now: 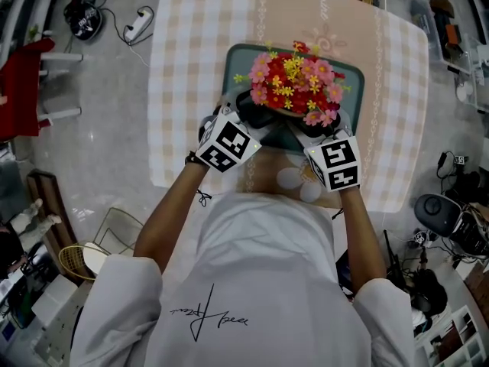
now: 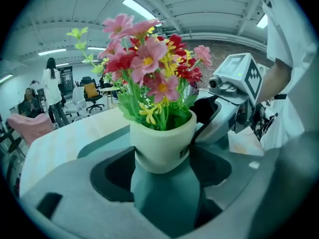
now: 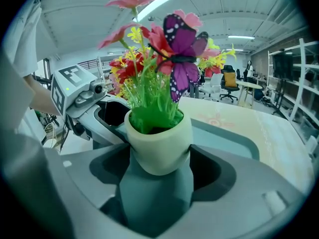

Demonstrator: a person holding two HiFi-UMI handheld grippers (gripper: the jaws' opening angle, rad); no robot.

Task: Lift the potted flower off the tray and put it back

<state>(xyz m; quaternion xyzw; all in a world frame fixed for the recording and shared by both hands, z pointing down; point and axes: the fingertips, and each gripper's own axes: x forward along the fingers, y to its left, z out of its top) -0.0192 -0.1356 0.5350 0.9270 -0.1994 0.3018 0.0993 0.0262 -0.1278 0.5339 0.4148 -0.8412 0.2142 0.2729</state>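
A cream pot of red, pink and yellow flowers with a purple butterfly stands over the near part of the teal tray. My left gripper grips it from the left and my right gripper from the right. In the left gripper view the jaws of the left gripper press both sides of the pot. The right gripper clamps the pot the same way. Teal tray surface shows under the pot; whether the pot touches it is unclear.
The tray lies on a table with a checked cloth. White flat pieces lie at the table's near edge. A red chair and cables stand on the floor to the left; equipment crowds the right side.
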